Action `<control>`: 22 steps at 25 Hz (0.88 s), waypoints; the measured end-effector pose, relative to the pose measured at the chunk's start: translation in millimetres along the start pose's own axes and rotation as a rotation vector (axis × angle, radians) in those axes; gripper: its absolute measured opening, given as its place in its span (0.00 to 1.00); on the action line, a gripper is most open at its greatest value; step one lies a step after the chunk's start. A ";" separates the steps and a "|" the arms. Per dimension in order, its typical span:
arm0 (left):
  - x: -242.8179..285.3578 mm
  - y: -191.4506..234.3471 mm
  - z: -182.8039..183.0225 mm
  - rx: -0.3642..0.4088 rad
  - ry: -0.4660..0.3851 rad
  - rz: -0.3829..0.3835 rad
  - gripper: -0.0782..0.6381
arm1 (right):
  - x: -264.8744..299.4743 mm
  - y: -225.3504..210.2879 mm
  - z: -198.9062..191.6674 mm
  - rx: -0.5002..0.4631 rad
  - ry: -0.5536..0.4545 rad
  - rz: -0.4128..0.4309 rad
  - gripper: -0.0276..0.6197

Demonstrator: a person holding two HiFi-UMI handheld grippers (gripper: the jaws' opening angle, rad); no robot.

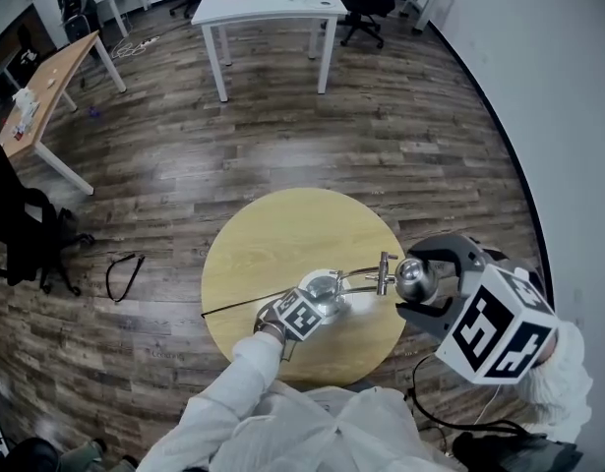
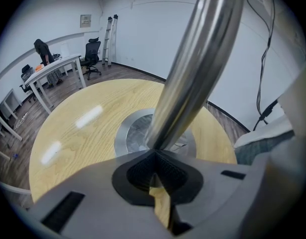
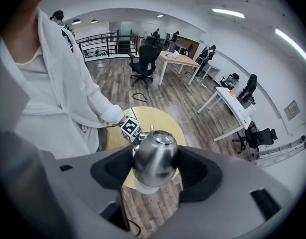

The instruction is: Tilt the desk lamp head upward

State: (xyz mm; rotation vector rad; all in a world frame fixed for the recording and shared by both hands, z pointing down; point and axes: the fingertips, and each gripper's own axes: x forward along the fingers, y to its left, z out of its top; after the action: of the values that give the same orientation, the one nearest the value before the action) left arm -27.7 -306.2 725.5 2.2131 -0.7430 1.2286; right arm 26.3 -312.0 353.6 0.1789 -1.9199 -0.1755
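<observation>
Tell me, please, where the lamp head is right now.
In the head view, the lamp head sits right of centre, clamped in the right tongs above the round table's right edge.

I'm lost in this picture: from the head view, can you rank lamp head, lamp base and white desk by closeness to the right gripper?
1. lamp head, held between the right gripper jaws.
2. lamp base, on the round table, to its left.
3. white desk, far across the room, top of view.

Lamp base (image 2: 127, 133) on bench (image 1: 282, 229), near side. Stem (image 1: 359, 274) runs right from it; lamp head (image 1: 416, 278) at bench's right edge.
</observation>
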 end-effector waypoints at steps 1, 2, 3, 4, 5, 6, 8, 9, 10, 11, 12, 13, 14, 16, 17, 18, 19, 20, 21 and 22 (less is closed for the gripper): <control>-0.2 0.1 -0.2 -0.001 -0.001 -0.001 0.11 | 0.0 -0.4 -0.1 0.001 -0.009 -0.006 0.47; 0.1 0.0 0.5 -0.003 -0.004 -0.001 0.11 | -0.5 -0.5 -1.0 0.000 -0.014 -0.010 0.47; 1.0 -0.7 2.2 -0.003 -0.006 -0.001 0.11 | -1.2 -0.6 -3.2 -0.002 -0.020 -0.016 0.47; 2.2 -2.0 4.1 -0.002 -0.007 -0.002 0.11 | -1.8 -1.0 -6.2 -0.003 -0.026 -0.024 0.47; 3.0 -3.2 5.1 0.001 -0.006 -0.004 0.11 | -1.8 -1.6 -8.8 -0.004 -0.036 -0.034 0.47; 2.9 -3.7 5.0 0.003 -0.007 -0.008 0.11 | -1.3 -2.1 -10.4 -0.004 -0.047 -0.046 0.47; 1.8 -3.4 3.7 -0.010 -0.016 -0.019 0.11 | -1.3 -1.9 -13.6 0.003 -0.077 -0.064 0.47; 1.6 -3.1 2.4 -0.031 -0.021 -0.023 0.11 | -2.5 -1.1 -16.5 0.011 -0.093 -0.070 0.47; 1.7 -2.3 -1.1 -0.062 -0.021 -0.025 0.11 | -3.9 -0.4 -19.4 0.020 -0.111 -0.078 0.47; 2.2 -0.9 -5.9 -0.094 -0.019 -0.026 0.11 | -4.7 -0.2 -21.5 0.028 -0.133 -0.090 0.47; 2.5 0.5 -9.3 -0.117 -0.020 -0.024 0.11 | -4.8 -0.7 -22.8 0.037 -0.163 -0.106 0.47; 2.9 1.2 -10.1 -0.124 -0.024 -0.020 0.11 | -4.6 -1.2 -23.6 0.046 -0.198 -0.122 0.47; 3.4 0.8 -9.2 -0.116 -0.026 -0.015 0.11 | -4.8 -1.4 -24.3 0.055 -0.231 -0.135 0.47; 2.8 -1.3 -5.6 -0.074 -0.023 -0.005 0.11 | -6.8 -0.4 -24.7 0.066 -0.266 -0.158 0.47; 1.8 -2.2 -4.6 -0.055 -0.021 -0.001 0.11 | -7.7 0.2 -24.3 0.068 -0.274 -0.170 0.47; 0.8 -2.8 -5.1 -0.043 -0.017 0.002 0.11 | -8.8 0.9 -24.3 0.068 -0.274 -0.179 0.47; 0.0 -3.3 -4.5 -0.036 -0.022 0.005 0.11 | -10.3 1.8 -24.6 0.069 -0.273 -0.184 0.47; -0.3 -4.1 -1.5 -0.029 -0.036 0.009 0.11 | -11.8 2.4 -25.2 0.073 -0.279 -0.189 0.47; -0.2 -5.4 1.9 -0.025 -0.050 0.013 0.11 | -13.1 2.4 -26.6 0.078 -0.288 -0.197 0.47; 0.0 -6.9 4.1 -0.022 -0.059 0.017 0.11 | -13.5 1.8 -29.3 0.080 -0.295 -0.209 0.47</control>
State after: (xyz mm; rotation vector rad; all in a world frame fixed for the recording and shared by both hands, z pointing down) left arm -20.6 -303.8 722.5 2.2377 -0.7967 1.1616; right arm 58.3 -308.4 351.7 0.4277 -2.2017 -0.2768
